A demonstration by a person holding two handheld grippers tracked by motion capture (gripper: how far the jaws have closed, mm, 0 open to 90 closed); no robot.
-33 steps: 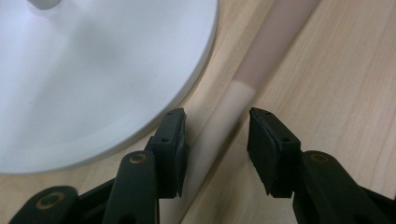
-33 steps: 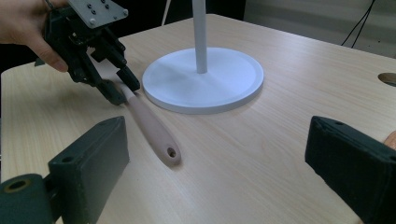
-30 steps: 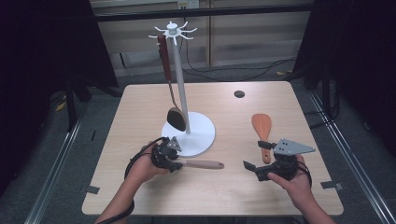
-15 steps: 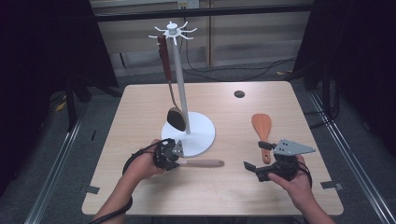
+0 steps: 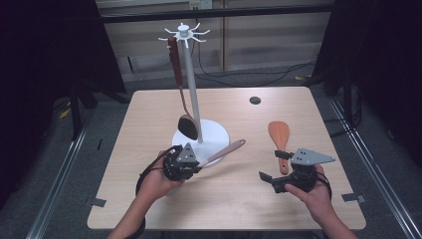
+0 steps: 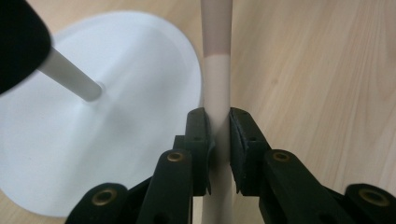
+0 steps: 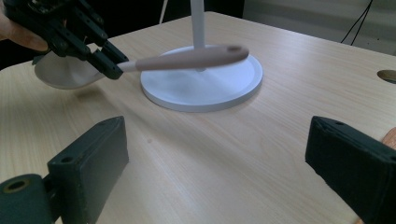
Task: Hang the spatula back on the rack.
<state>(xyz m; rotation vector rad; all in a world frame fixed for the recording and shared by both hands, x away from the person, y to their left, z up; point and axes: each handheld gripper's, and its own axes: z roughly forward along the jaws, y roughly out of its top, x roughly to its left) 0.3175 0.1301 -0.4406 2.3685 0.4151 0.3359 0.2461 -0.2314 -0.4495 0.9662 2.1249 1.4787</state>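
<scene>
Here we start from the pale ladle [image 5: 221, 153], since it looks to be the thing in hand: its white bowl sits low by the left hand and its pinkish handle runs up and out toward two o'clock, ending over the near rim of the stand's white base [image 5: 216, 130]. Our left gripper [image 5: 195, 166] is clamped on the handle's lower stretch; in the left gripper view the two black jaws press flat against either side of the shaft, with the base plate at ten o'clock behind them. So the ladle lies straight ahead of this gripper, its long axis carrying on along the jaws, and the hole at the handle's far tip points away from us toward the pole [image 5: 191, 87].

We judge that the coming move turns on that axis: to hang the ladle, the tip would have to swing from nearly level to upright and rise to the hooks at the crown [image 5: 183, 33], at twelve o'clock from the grip. A dark ladle [image 5: 180, 89] already hangs there on the left side.

Our right gripper [image 5: 267, 180] rests at four o'clock from the stand, jaws wide apart and holding nothing; an orange spatula [image 5: 279, 137] lies flat just beyond it, on the table [image 5: 239, 199]. The left hand is plainly the nearer one.
</scene>
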